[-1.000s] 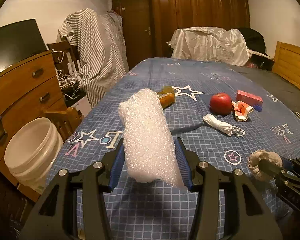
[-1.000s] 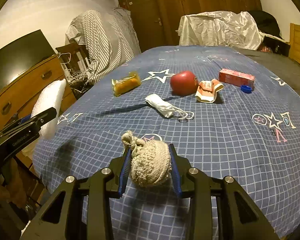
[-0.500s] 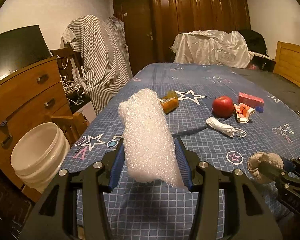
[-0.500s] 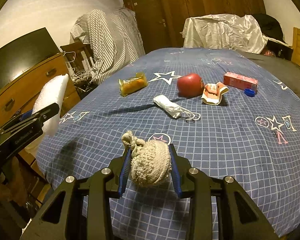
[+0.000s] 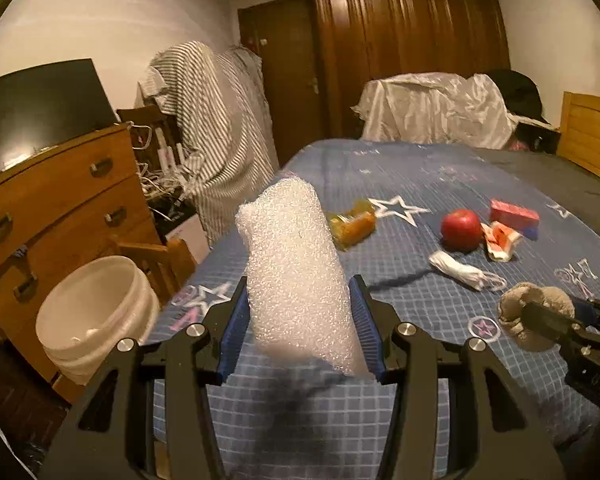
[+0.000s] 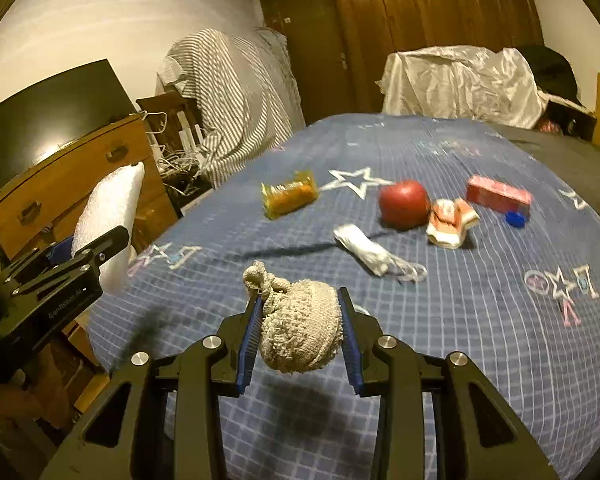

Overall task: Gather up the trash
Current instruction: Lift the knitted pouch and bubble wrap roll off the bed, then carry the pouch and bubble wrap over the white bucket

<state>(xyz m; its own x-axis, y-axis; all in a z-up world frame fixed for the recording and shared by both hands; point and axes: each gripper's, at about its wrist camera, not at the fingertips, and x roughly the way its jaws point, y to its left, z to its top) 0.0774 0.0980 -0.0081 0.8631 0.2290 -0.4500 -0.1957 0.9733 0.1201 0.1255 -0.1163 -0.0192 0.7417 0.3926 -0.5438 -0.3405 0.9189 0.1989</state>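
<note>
Bed [image 5: 440, 176] with blue checked star-print cover fills most of both views; wooden dresser [image 5: 56, 200] stands to its left, a dark screen [image 5: 32, 108] on top.

White plastic bucket [image 5: 96, 312] sits on the floor between dresser and bed edge, mouth up, near the left gripper.

Left gripper [image 5: 300, 328]: jaws clamped on a roll of white bubble wrap [image 5: 296, 264], held upright and tilted slightly back, above the bed's near edge. Same roll shows at the left of the right wrist view [image 6: 108, 216].

Right gripper [image 6: 300, 336]: jaws closed on a balled beige knitted cloth [image 6: 296, 324], knot end sticking up-left, held above the cover. Its shadow falls on the cover below.

Lying on the cover, further out:
- red apple [image 6: 404, 204], touching or just beside a crumpled red-and-white wrapper [image 6: 452, 222]
- pink carton [image 6: 498, 196], blue bottle cap [image 6: 515, 220] just in front of it
- orange snack packet [image 6: 290, 194], left of the apple
- white face mask [image 6: 370, 254], folded, ear loops trailing, nearest the right gripper.
</note>
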